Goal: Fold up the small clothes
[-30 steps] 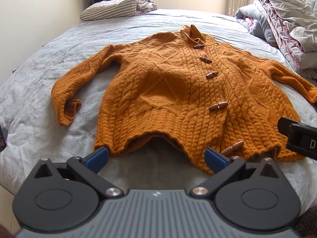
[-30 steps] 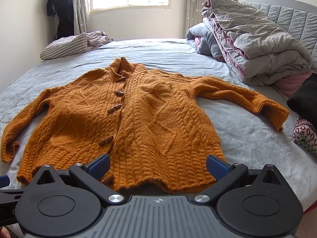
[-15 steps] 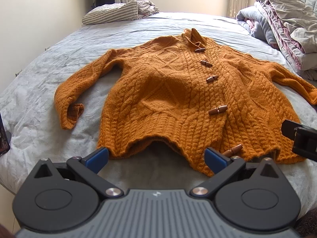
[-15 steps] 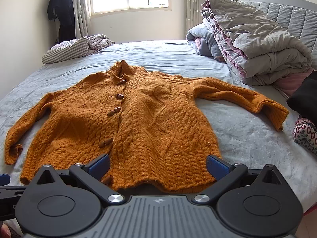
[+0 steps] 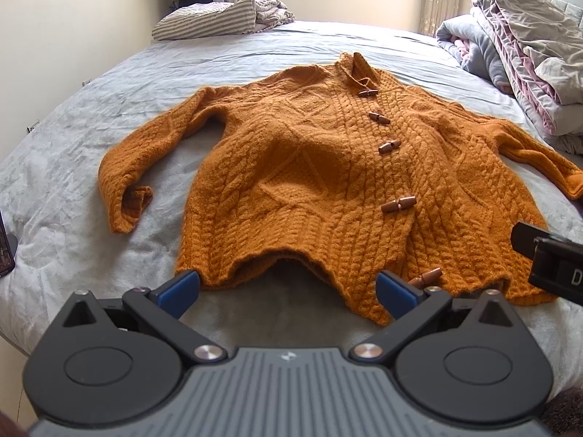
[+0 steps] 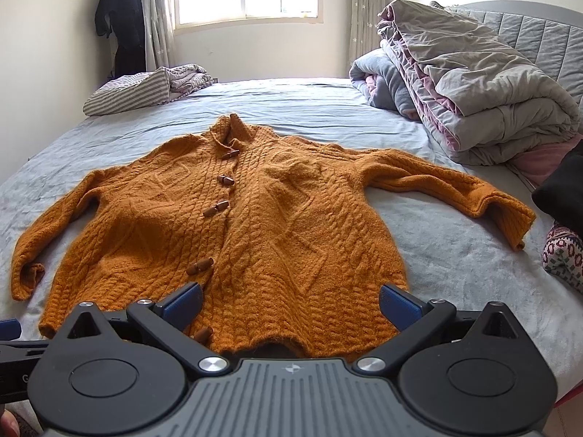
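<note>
So the cardigan [image 5: 328, 182] is laid flat, buttoned and face up in the middle of the bed [image 5: 91, 116], sleeves out to both sides, hem at the near edge, nothing folded yet. My left gripper [image 5: 288, 286] and right gripper [image 6: 291, 300] both sit spread wide and empty over the hem. Next I'd guess it's pinching a sleeve [image 6: 455, 189] and bringing it across the front.
</note>
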Available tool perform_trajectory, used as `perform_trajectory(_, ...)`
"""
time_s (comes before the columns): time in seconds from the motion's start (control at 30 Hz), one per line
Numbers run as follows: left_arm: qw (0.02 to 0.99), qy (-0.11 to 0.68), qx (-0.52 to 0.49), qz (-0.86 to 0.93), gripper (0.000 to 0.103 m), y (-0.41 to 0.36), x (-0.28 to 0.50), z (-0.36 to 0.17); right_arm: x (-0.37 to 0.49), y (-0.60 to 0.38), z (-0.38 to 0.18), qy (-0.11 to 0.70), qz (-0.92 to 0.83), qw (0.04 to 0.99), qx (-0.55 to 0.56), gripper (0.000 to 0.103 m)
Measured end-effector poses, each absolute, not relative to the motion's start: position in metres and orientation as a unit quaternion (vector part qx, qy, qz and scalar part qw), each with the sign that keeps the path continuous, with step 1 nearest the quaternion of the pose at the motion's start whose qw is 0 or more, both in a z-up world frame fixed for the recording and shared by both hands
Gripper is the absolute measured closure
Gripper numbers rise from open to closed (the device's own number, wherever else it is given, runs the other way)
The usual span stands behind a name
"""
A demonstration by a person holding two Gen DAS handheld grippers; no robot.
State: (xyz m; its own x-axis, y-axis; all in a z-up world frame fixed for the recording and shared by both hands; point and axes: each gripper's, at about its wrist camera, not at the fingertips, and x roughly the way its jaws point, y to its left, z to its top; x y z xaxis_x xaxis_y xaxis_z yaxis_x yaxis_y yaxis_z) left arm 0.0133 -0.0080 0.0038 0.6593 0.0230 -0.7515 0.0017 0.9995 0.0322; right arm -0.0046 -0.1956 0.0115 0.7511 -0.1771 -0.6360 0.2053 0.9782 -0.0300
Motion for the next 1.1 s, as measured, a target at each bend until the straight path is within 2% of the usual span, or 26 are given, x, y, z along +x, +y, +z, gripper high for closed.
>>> perform_trajectory(0.87, 0.912, 0.410, 0.019, 0.003, 0.001, -0.009, 0.010, 0.006, -0.008, -0.200, 0.008, 0.342, -0.104, 0.933, 0.023, 0.000)
perform_trajectory(1.1, 0.927, 0.375, 0.017, 0.001, 0.001, 0.002, 0.011, 0.005, -0.008, -0.212, 0.005, 0.333, -0.134, 0.933, 0.012, 0.000)
